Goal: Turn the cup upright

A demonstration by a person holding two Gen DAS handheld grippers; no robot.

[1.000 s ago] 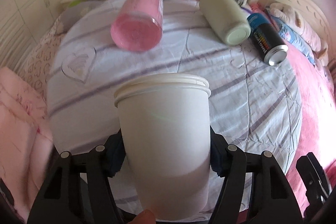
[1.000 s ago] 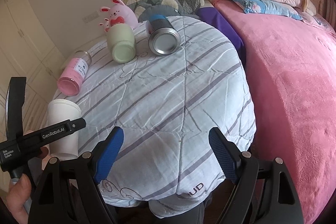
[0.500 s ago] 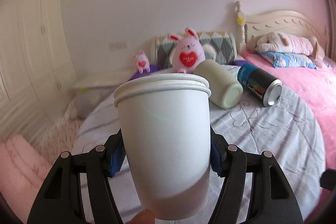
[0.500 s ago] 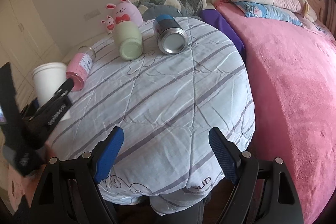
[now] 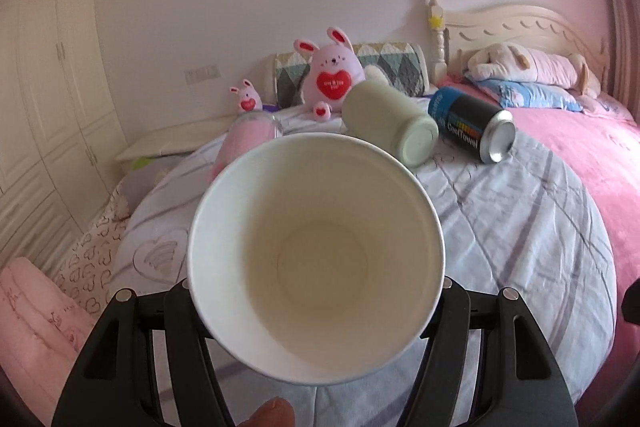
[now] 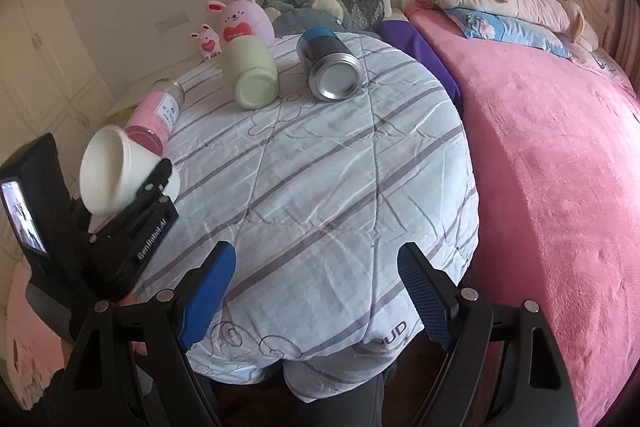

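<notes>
In the left wrist view, our left gripper (image 5: 316, 303) squeezes the white paper cup (image 5: 316, 259) from both sides. The cup is up off the striped quilt-covered table (image 5: 520, 227), and its open mouth faces the camera, so we see right down to its bottom. Behind it a pale green jar (image 5: 390, 123), a blue and black metal can (image 5: 472, 125) and a pink glass jar (image 5: 248, 141) all lie on their sides. A pink bunny toy with a red heart (image 5: 330, 77) sits farther back. In the right wrist view, our right gripper (image 6: 316, 303) is wide open with nothing between its blue pads (image 6: 208, 291), low at the near edge of the table. At the left we see the left gripper (image 6: 136, 195) holding the cup (image 6: 116, 173) tipped, mouth pointing up and to the left, just in front of the pink jar (image 6: 156, 115).
</notes>
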